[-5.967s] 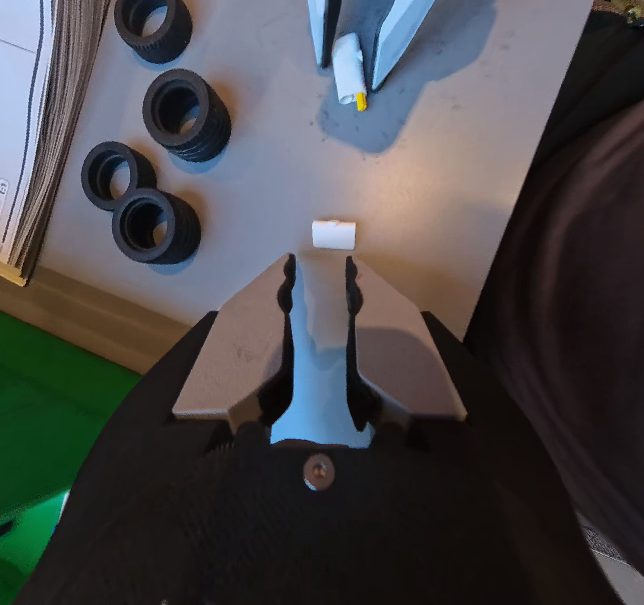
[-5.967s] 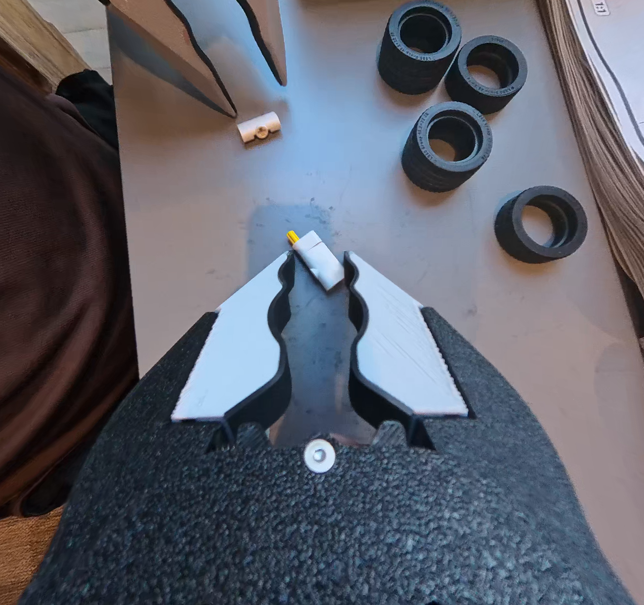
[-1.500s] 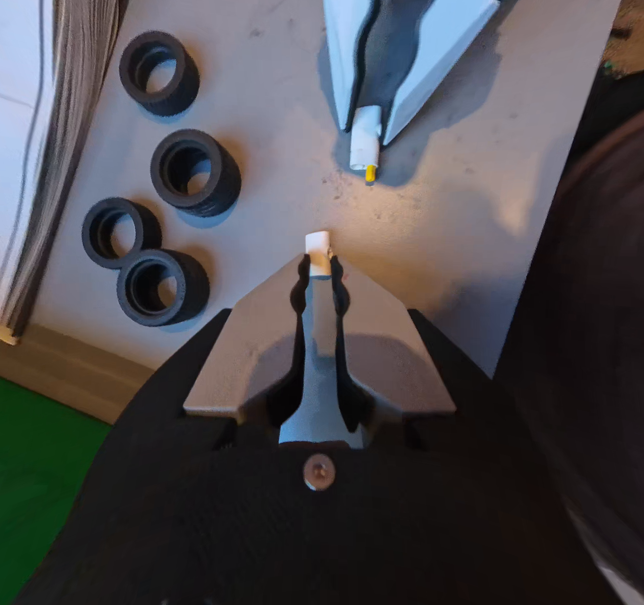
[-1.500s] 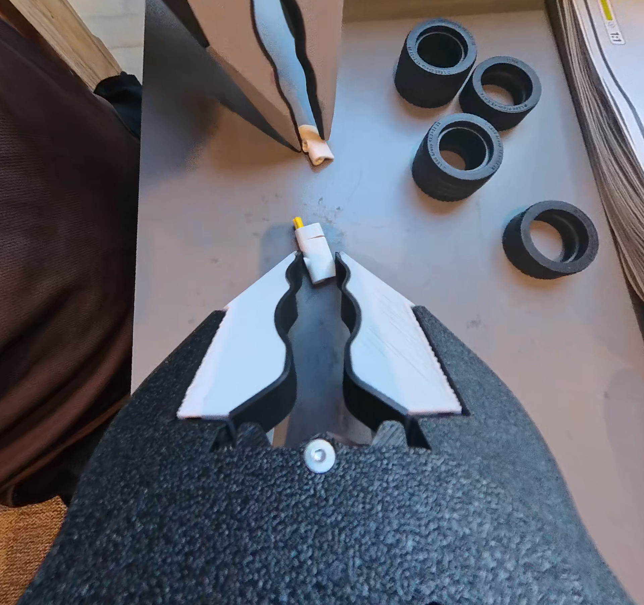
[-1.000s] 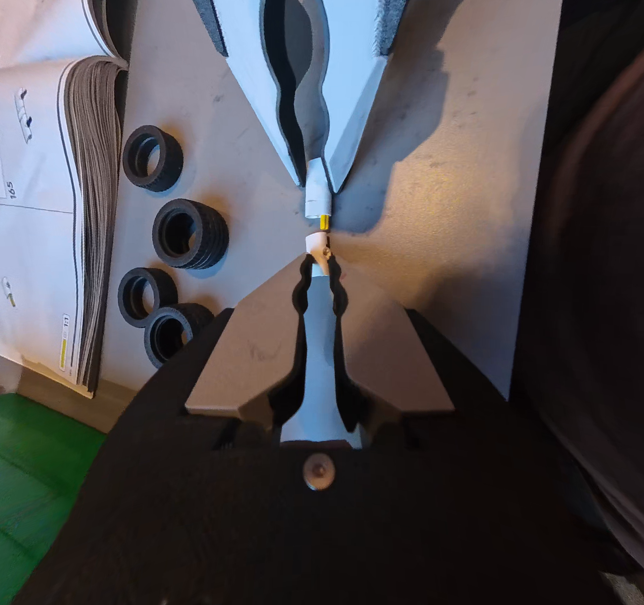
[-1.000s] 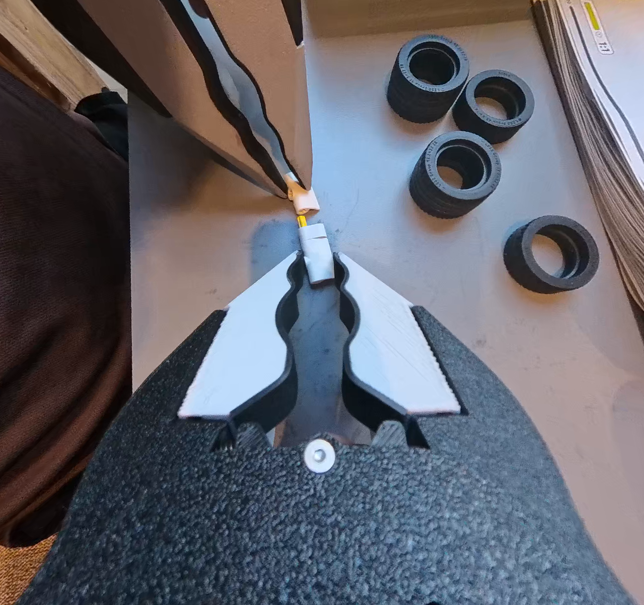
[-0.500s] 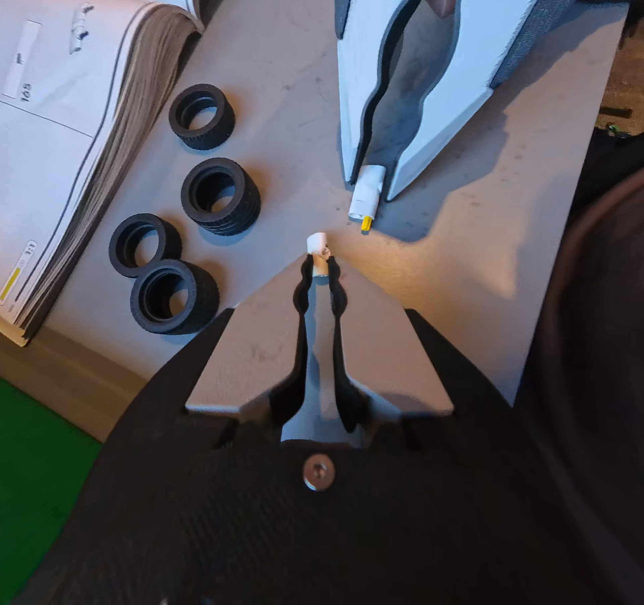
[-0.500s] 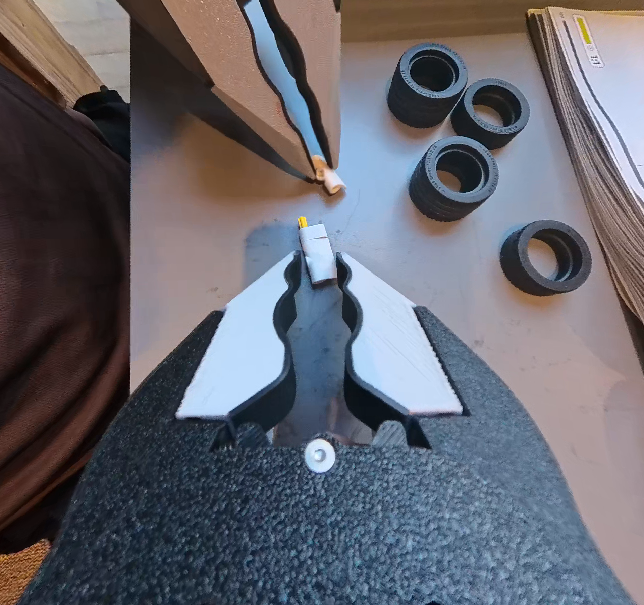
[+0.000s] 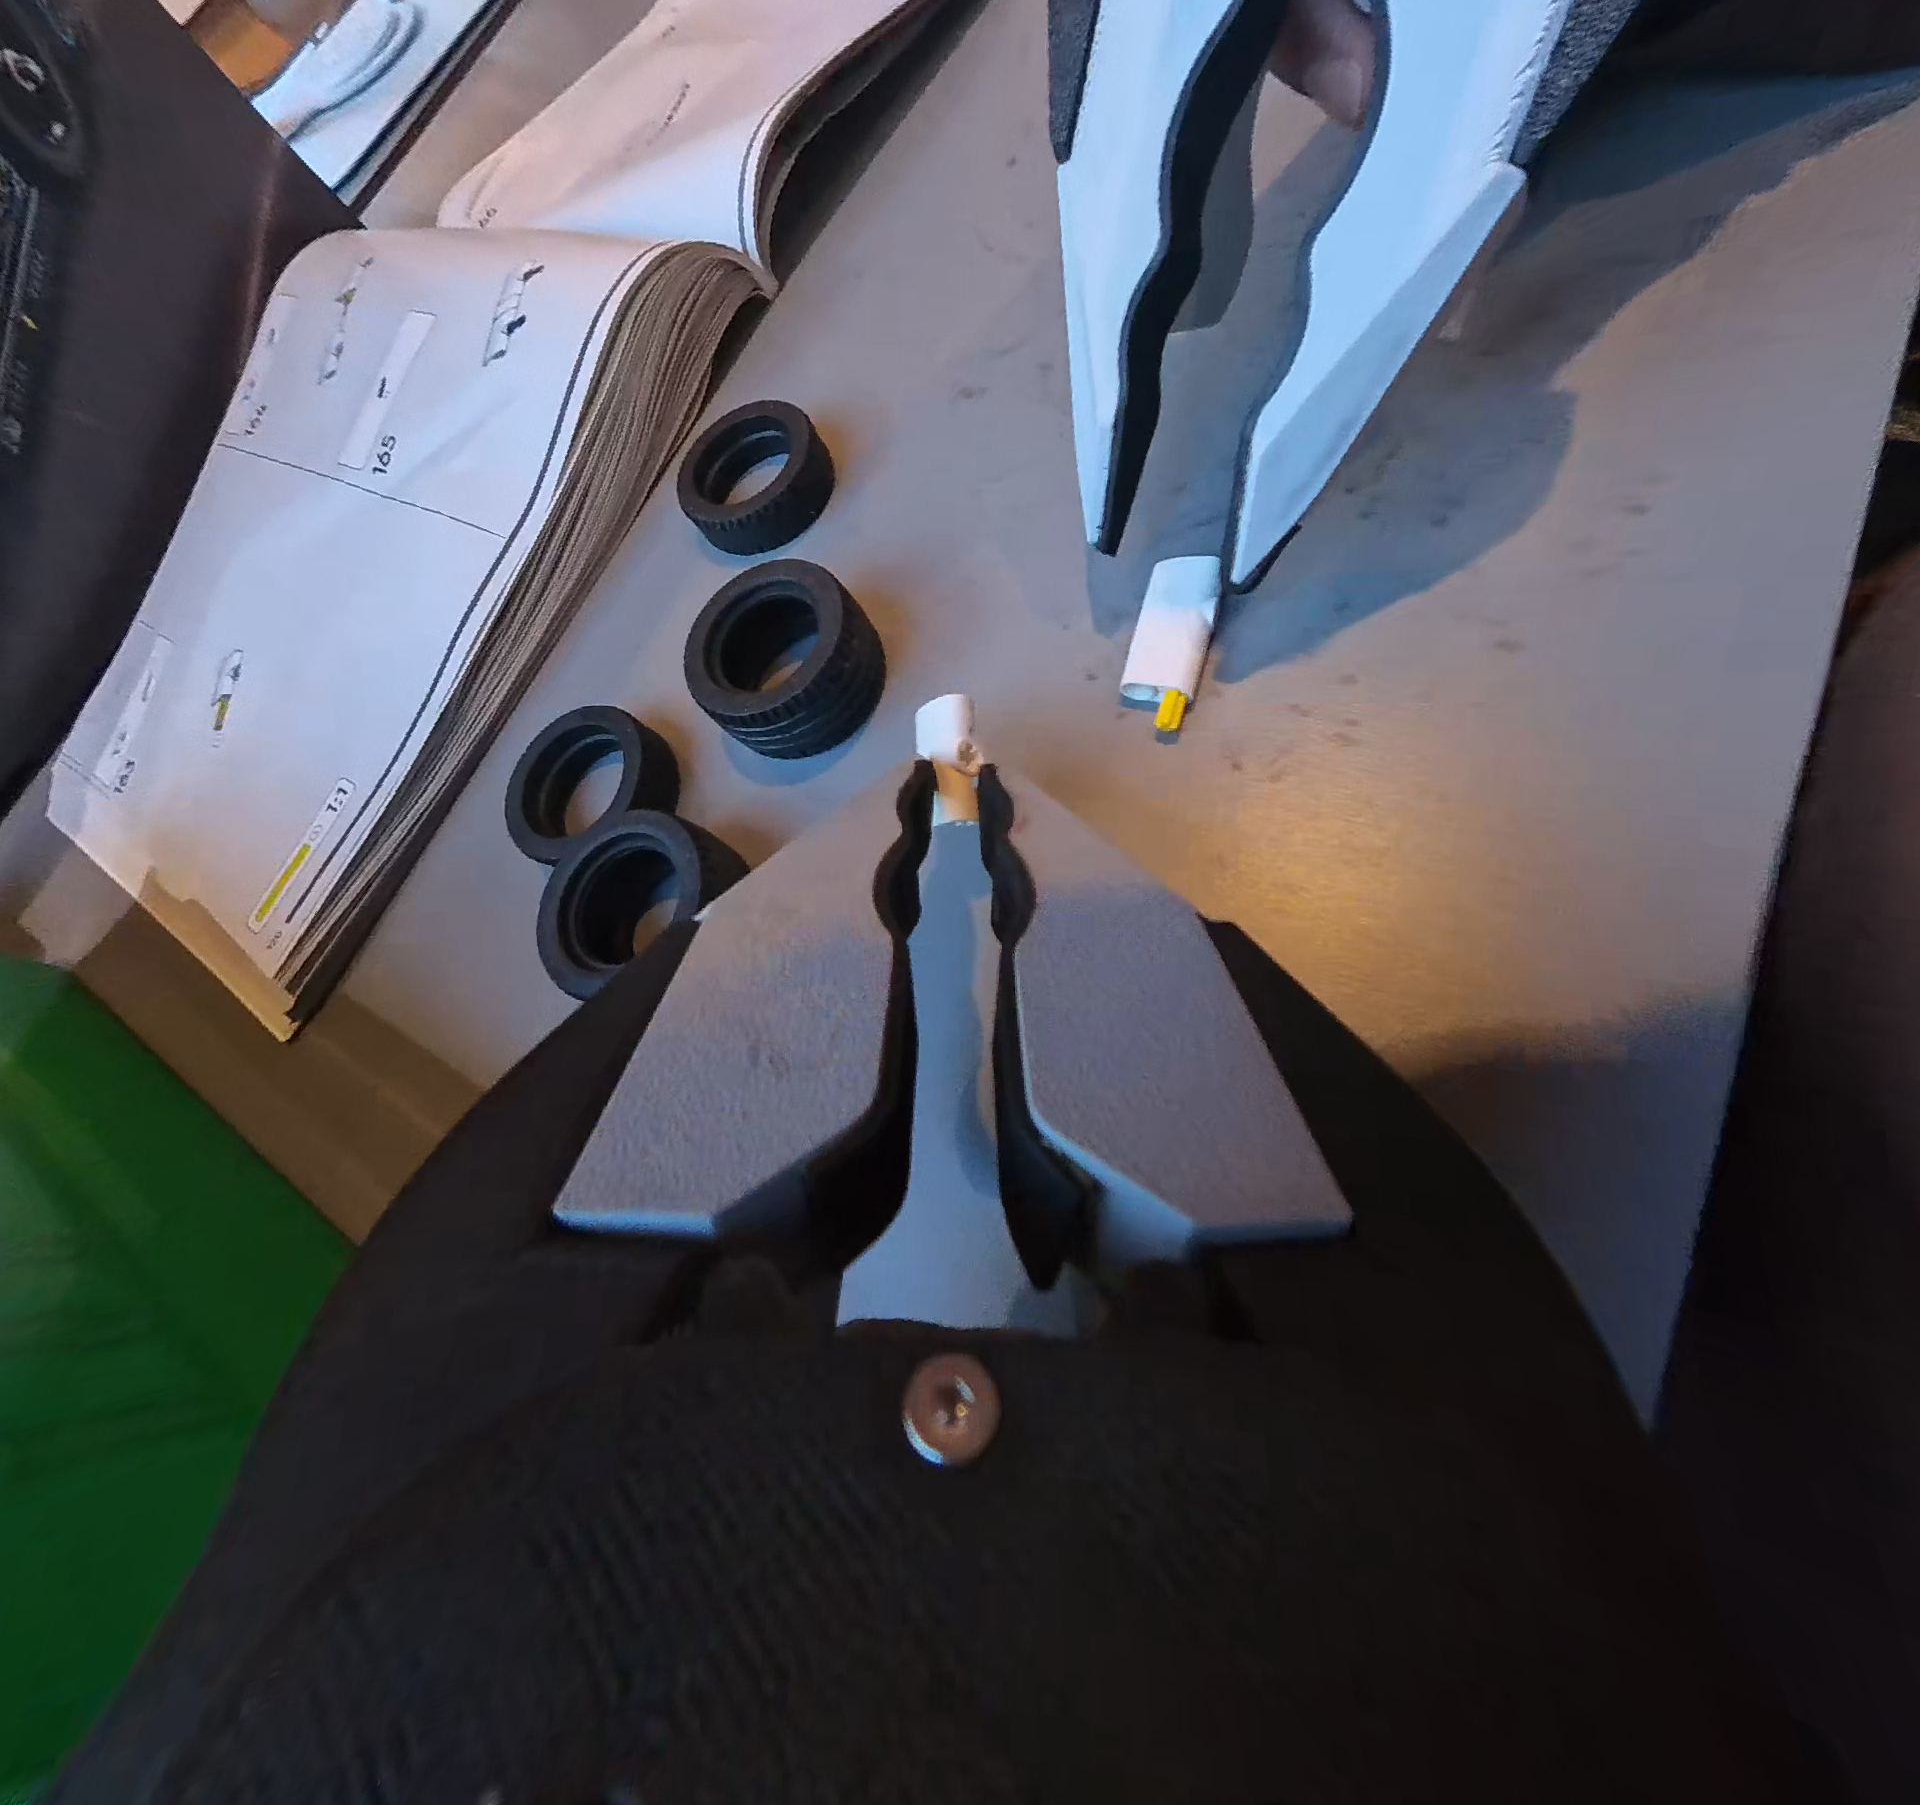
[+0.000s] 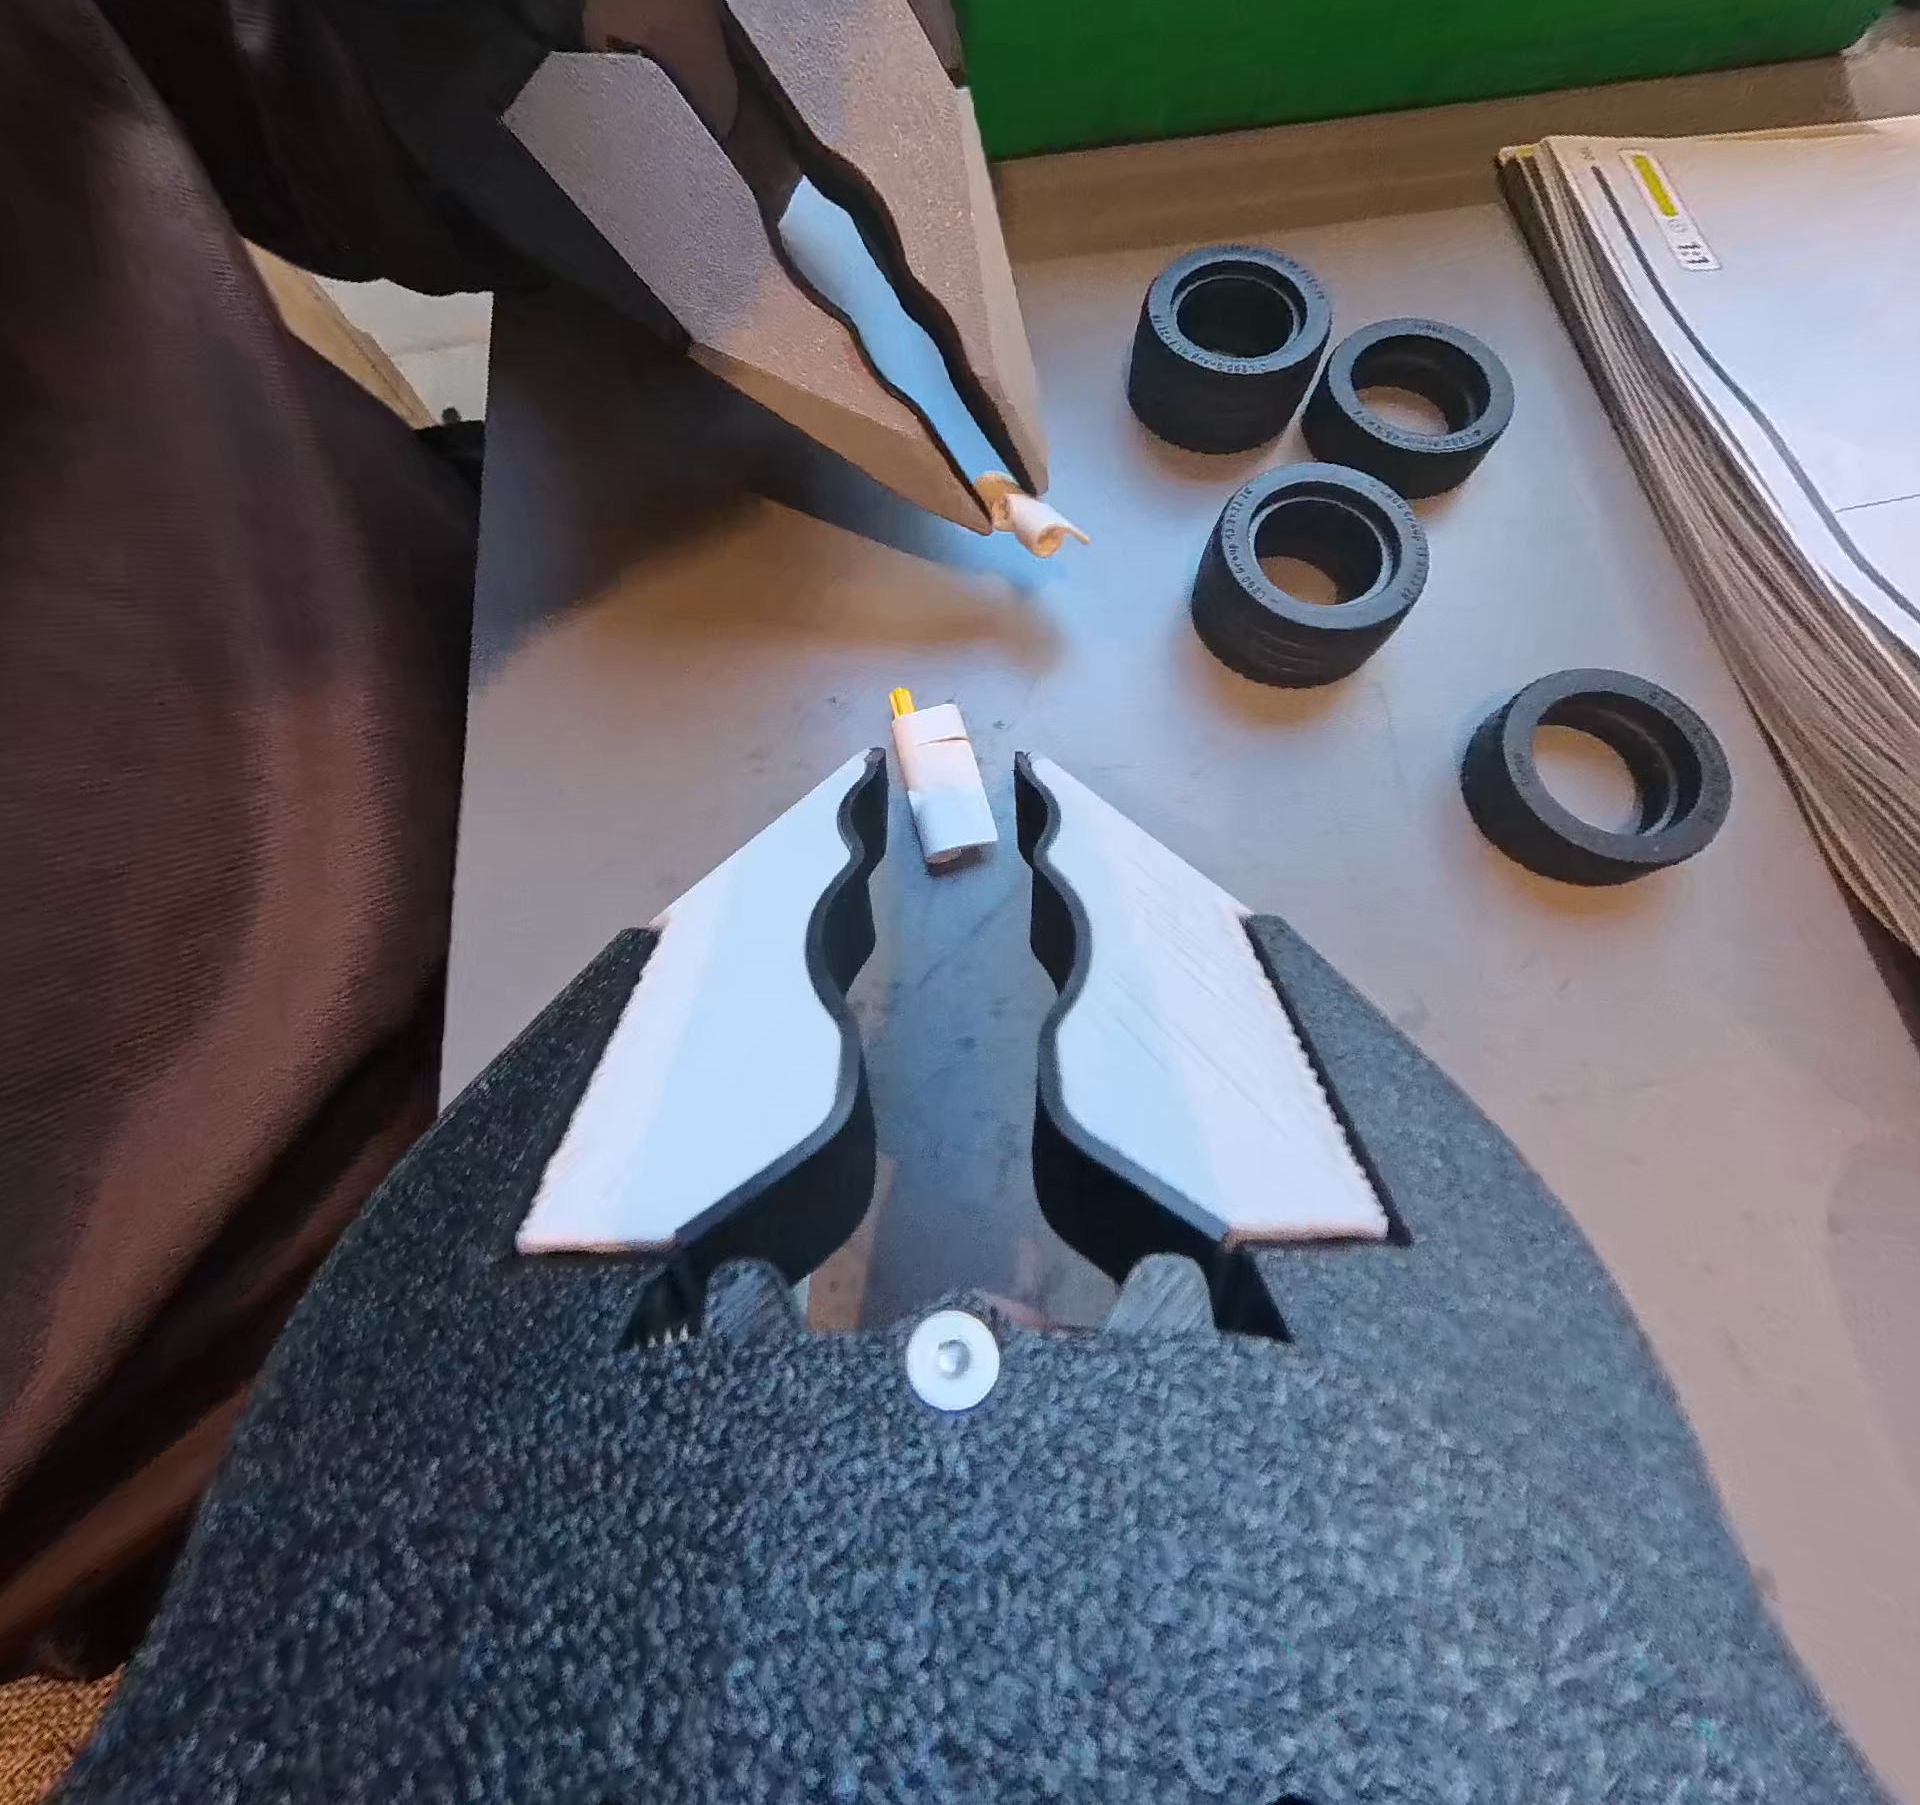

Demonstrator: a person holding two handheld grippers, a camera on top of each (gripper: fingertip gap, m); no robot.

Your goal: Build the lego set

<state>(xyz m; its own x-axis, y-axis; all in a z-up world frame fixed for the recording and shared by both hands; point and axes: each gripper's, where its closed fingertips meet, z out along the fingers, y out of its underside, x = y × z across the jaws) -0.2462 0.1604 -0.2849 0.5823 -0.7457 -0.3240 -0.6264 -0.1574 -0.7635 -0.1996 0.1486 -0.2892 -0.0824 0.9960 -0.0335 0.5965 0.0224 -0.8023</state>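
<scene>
Grey table [image 10: 1558,1080] carries everything. Thick open instruction booklet [image 9: 343,560] lies at the far edge, presumably for reference. Four black rubber tyres [image 10: 1309,571] sit loose beside it, parked, I judge, until needed. My left claw [image 9: 948,781] is clamped on a small white connector piece [image 9: 943,725], held aloft, pointing forward for mating. My right claw [image 10: 943,770] stands apart; the white sleeve with yellow pin [image 10: 935,784] lies on the table between its tips, ungripped, pin pointing away.
</scene>
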